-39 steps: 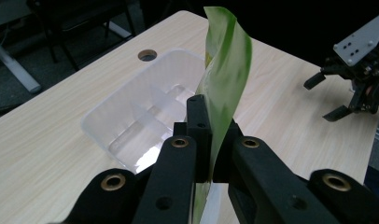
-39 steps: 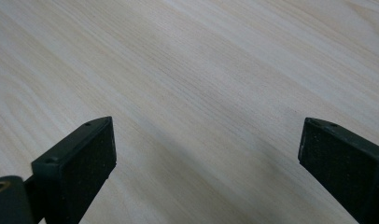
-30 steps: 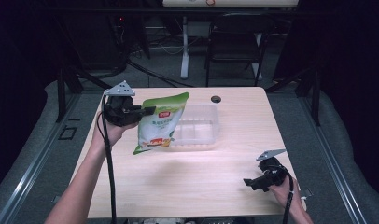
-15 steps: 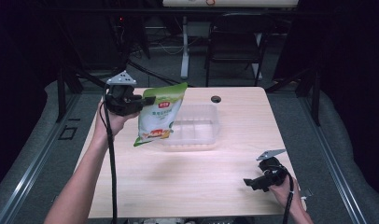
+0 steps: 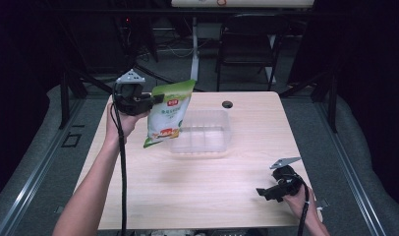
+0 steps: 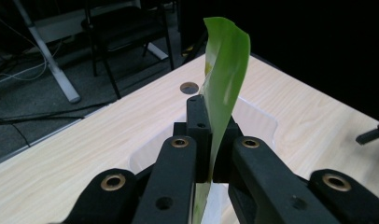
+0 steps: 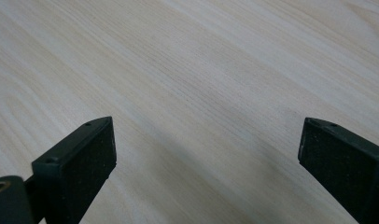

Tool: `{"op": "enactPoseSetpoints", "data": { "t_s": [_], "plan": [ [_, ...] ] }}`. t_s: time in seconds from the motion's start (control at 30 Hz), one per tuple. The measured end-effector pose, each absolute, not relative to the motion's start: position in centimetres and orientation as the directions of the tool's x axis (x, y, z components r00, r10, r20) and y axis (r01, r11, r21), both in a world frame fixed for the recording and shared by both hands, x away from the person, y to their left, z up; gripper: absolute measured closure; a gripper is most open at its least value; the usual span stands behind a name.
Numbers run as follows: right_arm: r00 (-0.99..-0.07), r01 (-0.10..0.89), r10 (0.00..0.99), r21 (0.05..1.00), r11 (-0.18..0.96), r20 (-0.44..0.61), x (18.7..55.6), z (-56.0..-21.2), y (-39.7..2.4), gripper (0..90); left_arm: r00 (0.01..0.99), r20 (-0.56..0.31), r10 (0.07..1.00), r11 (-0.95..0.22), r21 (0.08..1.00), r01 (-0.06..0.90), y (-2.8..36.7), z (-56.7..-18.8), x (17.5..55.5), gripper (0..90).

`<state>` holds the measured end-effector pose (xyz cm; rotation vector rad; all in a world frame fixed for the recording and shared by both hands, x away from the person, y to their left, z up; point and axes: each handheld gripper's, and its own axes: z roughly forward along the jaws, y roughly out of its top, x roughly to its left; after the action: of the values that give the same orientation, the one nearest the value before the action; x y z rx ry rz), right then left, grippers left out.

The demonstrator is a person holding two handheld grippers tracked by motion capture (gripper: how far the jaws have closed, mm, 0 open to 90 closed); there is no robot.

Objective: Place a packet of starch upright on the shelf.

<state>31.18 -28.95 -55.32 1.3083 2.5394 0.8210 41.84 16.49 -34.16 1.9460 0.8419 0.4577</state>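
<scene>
A green and white snack bag (image 5: 167,114) hangs in the air over the left end of a clear plastic container (image 5: 207,132). My left gripper (image 5: 154,100) is shut on the bag's upper left edge. In the left gripper view the bag's green edge (image 6: 225,79) stands pinched between the jaws of my left gripper (image 6: 211,140), with the container (image 6: 253,123) below. My right gripper (image 5: 261,192) rests low at the table's front right, open. In the right gripper view the wide-apart jaws of my right gripper (image 7: 206,154) frame bare wood with nothing between them.
The light wooden table (image 5: 153,196) has a round cable hole (image 5: 227,104) near its far edge. A chair (image 5: 246,44) and desk legs stand behind the table. Grey floor surrounds it.
My left gripper has lifted the bag up off the table and container, raising it toward the far left. The right gripper has stayed in place.
</scene>
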Motion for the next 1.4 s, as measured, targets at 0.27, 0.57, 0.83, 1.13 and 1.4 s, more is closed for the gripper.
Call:
{"op": "enactPoseSetpoints", "data": {
  "t_s": [0.27,0.57,0.83,1.13,1.4],
  "plan": [
    [-0.599,0.700,0.795,0.543,0.464,0.093,31.2,-55.3,-29.0,3.7,0.657,-0.052,0.753,-0.273,0.883,0.383,16.0,-34.7,42.8,89.7],
    [-0.603,0.696,0.792,0.548,0.464,0.095,31.2,-55.3,-29.0,3.7,0.615,-0.052,0.787,-0.244,0.890,0.386,15.2,-35.3,43.8,89.7],
    [-0.605,0.695,0.791,0.548,0.465,0.096,31.2,-55.3,-29.1,3.7,0.598,-0.059,0.799,-0.225,0.893,0.389,14.4,-36.2,44.5,89.7],
    [-0.607,0.698,0.788,0.543,0.468,0.101,31.2,-55.2,-29.1,3.7,0.572,-0.071,0.817,-0.196,0.899,0.392,13.4,-37.5,45.4,89.6],
    [-0.611,0.695,0.785,0.544,0.470,0.101,31.1,-55.2,-29.1,3.8,0.566,-0.074,0.821,-0.182,0.906,0.383,12.8,-38.6,46.0,89.6]
  ]
}}
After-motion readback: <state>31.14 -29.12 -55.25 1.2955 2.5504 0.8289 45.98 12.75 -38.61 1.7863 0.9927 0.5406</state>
